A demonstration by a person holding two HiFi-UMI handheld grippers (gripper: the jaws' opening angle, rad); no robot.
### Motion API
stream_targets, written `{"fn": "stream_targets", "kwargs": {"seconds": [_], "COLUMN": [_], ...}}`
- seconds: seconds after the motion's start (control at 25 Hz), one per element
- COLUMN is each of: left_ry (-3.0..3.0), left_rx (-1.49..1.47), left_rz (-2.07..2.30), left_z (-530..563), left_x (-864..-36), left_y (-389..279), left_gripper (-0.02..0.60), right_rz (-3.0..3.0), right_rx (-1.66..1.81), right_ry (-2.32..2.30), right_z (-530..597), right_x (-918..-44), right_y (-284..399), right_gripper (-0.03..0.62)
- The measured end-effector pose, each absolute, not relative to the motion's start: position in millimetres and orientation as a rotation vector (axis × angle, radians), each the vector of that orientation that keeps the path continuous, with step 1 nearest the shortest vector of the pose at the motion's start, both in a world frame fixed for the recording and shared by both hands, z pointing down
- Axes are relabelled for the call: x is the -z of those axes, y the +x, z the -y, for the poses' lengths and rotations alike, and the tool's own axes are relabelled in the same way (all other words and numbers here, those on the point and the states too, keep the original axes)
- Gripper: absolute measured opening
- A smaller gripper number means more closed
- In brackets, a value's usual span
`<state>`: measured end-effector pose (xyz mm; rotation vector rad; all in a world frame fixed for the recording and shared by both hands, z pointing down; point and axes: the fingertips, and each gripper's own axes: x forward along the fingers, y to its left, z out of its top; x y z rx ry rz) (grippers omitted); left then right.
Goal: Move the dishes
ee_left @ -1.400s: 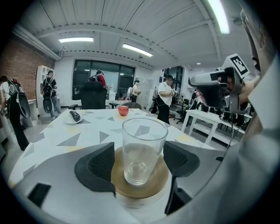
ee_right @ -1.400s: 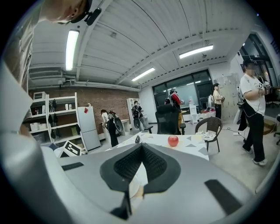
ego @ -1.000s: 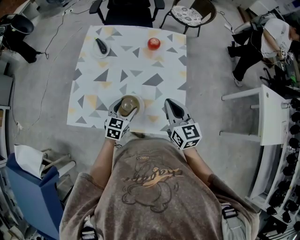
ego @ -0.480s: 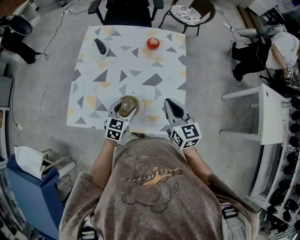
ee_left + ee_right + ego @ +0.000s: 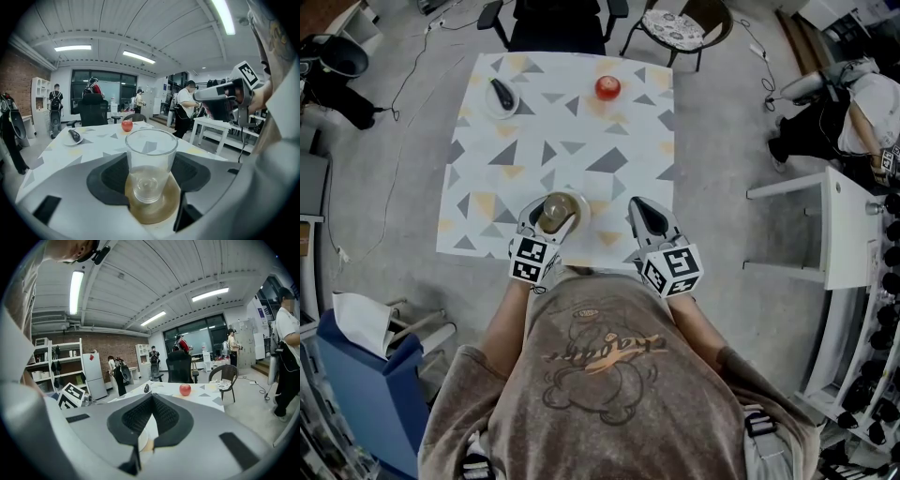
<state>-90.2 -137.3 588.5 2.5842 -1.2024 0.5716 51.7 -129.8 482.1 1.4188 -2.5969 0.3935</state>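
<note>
"What's at the far left of the table?"

"A small white plate (image 5: pixel 510 109) sits near the far left corner of the triangle-patterned tablecloth (image 5: pixel 534 131). A dark oblong thing (image 5: pixel 501 91) lies on it, and I can't tell what it is."

"And your left hand?"

"My left gripper (image 5: pixel 553 208) is at the near edge of the cloth, with the glass (image 5: pixel 151 154) between its jaws. The jaws have just been closing. The black pads (image 5: pixel 111 177) now lie against the glass, one on each side, so I have it gripped. The glass is clear and upright, and it stands on a brown disc (image 5: pixel 157 213) that rests on the cloth."

"What's further right?"

"A red apple (image 5: pixel 607 87) sits at the far side of the cloth, right of the plate and well apart from the glass. Beyond the table's far edge stand a black office chair (image 5: pixel 558 23) and, to its right, a chair with a patterned seat (image 5: pixel 677 28)."

"And your right hand?"

"My right gripper (image 5: pixel 152 397) is over the near edge too, near the left one but apart from the glass. Its jaws are closed tip to tip with nothing between them. Through the gap under the tips I see only the cloth and a pale curved edge I can't place."
</note>
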Motion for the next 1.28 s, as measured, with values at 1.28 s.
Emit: {"fn": "stream_targets", "kwargs": {"seconds": [1.28], "left_ry": [2.758], "left_rx": [-0.467], "left_rz": [1.142], "left_z": [236], "left_x": [-518], "left_y": [-70], "left_gripper": [0.287], "right_rz": [2.573], "right_rx": [-0.452], "right_ry": [1.453], "right_z": [153], "right_x": [-494], "right_y": [56], "right_gripper": [0.003]}}
